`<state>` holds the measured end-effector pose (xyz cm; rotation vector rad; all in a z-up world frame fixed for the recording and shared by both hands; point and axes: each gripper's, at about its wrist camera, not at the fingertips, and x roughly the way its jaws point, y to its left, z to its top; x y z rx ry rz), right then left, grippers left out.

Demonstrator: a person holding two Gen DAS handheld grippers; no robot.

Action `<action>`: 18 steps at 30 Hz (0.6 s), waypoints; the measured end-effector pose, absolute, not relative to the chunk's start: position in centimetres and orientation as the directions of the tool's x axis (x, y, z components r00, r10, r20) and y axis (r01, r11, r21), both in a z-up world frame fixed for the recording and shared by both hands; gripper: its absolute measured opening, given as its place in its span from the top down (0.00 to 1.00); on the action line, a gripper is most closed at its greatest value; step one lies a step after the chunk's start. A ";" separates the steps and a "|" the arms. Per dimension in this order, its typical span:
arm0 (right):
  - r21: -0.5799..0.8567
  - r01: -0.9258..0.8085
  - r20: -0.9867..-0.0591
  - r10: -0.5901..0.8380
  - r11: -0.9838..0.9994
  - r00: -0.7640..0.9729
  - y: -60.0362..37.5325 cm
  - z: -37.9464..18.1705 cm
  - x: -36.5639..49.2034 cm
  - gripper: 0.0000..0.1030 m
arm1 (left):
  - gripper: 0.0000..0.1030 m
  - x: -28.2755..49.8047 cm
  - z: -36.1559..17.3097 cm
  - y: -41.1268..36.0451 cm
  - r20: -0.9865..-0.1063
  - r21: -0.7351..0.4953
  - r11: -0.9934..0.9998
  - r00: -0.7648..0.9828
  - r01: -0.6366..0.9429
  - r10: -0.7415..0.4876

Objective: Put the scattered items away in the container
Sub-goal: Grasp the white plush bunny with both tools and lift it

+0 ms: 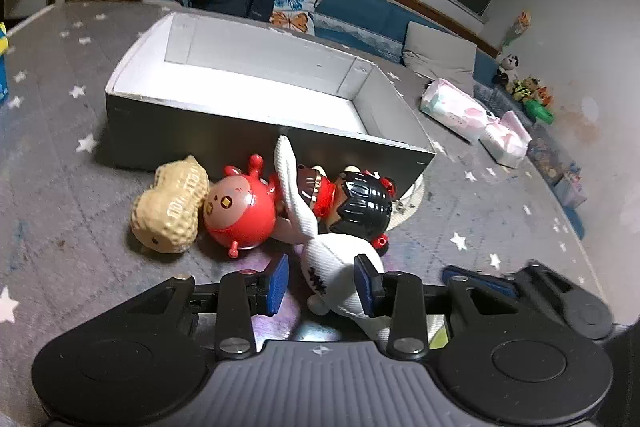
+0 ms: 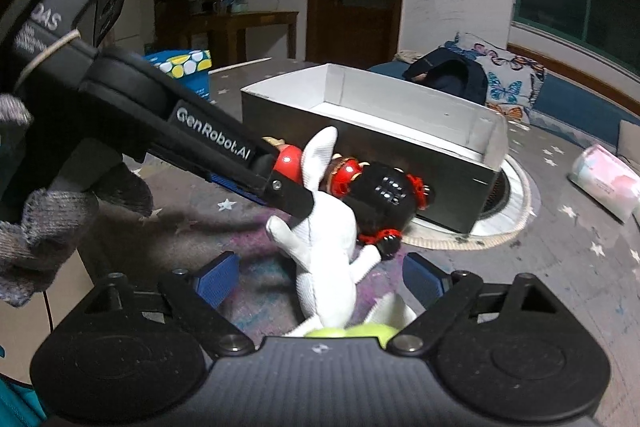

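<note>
Lying against the dark outer wall of the open, white-lined rectangular box (image 1: 256, 87), the toys are only partly seen: the white knitted plush rabbit (image 1: 336, 267) is cut off below by the left claw (image 1: 322, 285), and the black-haired, red-dressed doll (image 1: 352, 203) is crossed by a rabbit ear. Nothing can be made out inside the box, though its near floor is hidden. A tan peanut-shaped toy (image 1: 170, 205) touches a round red horned figure (image 1: 240, 213) on the grey star-patterned mat (image 1: 60, 147). The left claw's blue pads flank the rabbit; contact cannot be judged. The right claw (image 2: 318, 281) stands open around the rabbit's lower body. A yellow-green object at the frame's bottom is barely visible.
</note>
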<state>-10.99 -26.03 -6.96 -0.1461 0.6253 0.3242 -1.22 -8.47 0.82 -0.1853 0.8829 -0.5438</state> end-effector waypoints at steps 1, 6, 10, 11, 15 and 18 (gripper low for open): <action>-0.036 -0.349 -0.600 0.259 0.936 0.757 -25.8 -7.0 -10.8 0.17 | 0.63 -1.1 0.8 -8.4 -0.684 -0.383 0.846 0.502 0.371 -0.529; -0.045 -0.378 -0.624 0.269 0.925 0.734 -25.3 -7.4 -9.6 0.26 | 0.63 -0.2 0.6 -8.2 -0.687 -0.437 0.826 0.461 0.356 -0.562; -0.023 -0.389 -0.642 0.285 0.921 0.712 -25.4 -7.7 -8.8 0.41 | 0.63 0.9 0.6 -8.2 -0.688 -0.470 0.816 0.440 0.336 -0.577; -0.019 -0.388 -0.646 0.284 0.922 0.708 -25.5 -7.8 -8.6 0.45 | 0.63 1.2 0.6 -8.3 -0.691 -0.478 0.814 0.431 0.329 -0.580; 0.009 -0.369 -0.659 0.283 0.929 0.697 -26.0 -8.1 -8.0 0.56 | 0.61 2.5 -0.2 -8.3 -0.698 -0.527 0.798 0.386 0.293 -0.603; 0.018 -0.357 -0.659 0.279 0.934 0.699 -26.4 -8.2 -7.8 0.64 | 0.61 2.9 -0.5 -8.3 -0.692 -0.546 0.788 0.378 0.285 -0.616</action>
